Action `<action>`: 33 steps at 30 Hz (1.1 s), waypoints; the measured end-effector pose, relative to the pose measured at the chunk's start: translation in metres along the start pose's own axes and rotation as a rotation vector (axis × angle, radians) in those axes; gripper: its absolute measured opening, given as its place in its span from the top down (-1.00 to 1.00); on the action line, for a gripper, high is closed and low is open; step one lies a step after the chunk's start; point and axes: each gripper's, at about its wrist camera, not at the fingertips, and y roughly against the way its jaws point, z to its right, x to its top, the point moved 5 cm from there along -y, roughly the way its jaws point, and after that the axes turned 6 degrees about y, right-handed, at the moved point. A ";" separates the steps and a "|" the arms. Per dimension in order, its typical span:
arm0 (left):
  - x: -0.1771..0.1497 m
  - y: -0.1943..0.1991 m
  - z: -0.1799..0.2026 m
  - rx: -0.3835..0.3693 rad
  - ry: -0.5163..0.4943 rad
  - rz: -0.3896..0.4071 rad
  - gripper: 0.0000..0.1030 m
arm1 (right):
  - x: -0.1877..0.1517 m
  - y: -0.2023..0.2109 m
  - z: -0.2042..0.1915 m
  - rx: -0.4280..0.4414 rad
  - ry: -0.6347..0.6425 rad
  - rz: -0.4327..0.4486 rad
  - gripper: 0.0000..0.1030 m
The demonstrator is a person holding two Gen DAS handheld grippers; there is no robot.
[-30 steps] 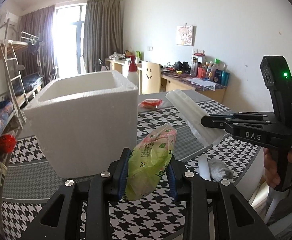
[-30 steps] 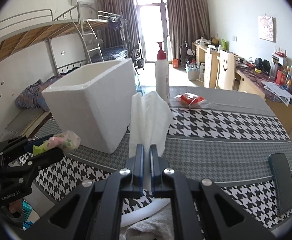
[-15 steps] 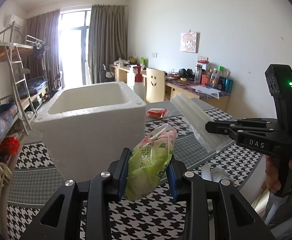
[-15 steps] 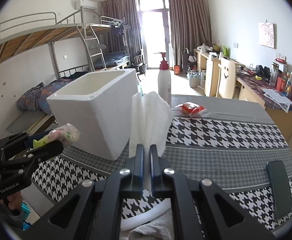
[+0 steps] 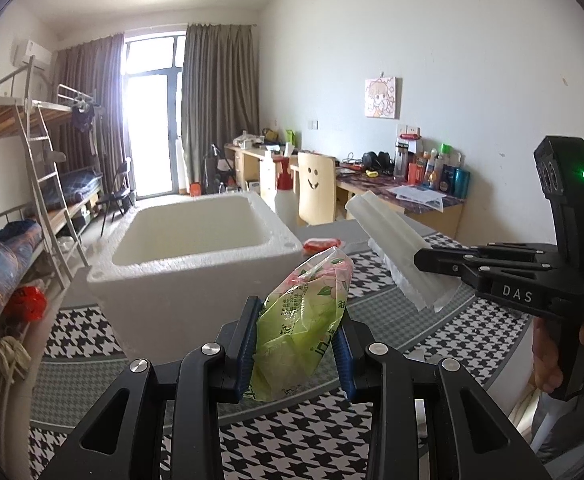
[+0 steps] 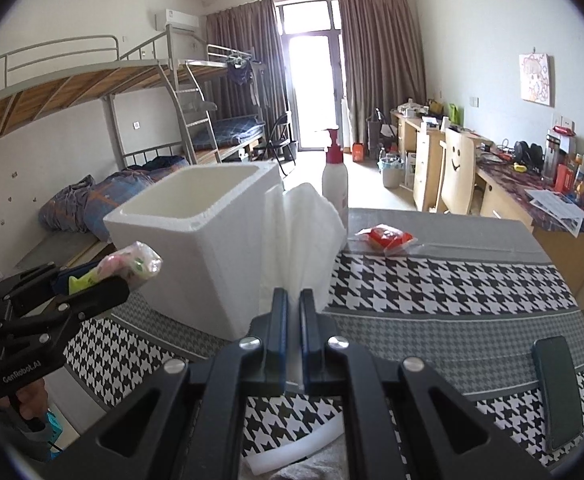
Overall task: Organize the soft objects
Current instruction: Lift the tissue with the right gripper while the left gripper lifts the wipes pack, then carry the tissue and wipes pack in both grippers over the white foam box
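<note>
My left gripper [image 5: 298, 346] is shut on a green and pink tissue pack [image 5: 302, 320], held in the air in front of the white foam box [image 5: 195, 264]. It also shows in the right wrist view [image 6: 103, 276], with the pack [image 6: 131, 262] sticking out toward the box [image 6: 207, 248]. My right gripper [image 6: 294, 312] is shut on a white folded tissue bundle [image 6: 300, 236], held upright just right of the box. In the left wrist view the right gripper [image 5: 432, 260] holds the bundle [image 5: 396, 248] above the table.
A houndstooth cloth covers the table [image 6: 432, 292]. A red snack packet [image 6: 386, 238] and a pump bottle [image 6: 335, 184] stand behind the box. A dark phone [image 6: 558, 392] lies at the right edge. A grey cloth [image 6: 312, 468] lies below my right gripper.
Both grippers have risen with their loads. The open top of the foam box now shows more fully in both views.
</note>
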 end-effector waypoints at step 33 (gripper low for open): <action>0.037 -0.002 -0.008 0.032 -0.014 0.096 0.31 | 0.037 0.011 -0.015 0.010 0.049 0.096 0.85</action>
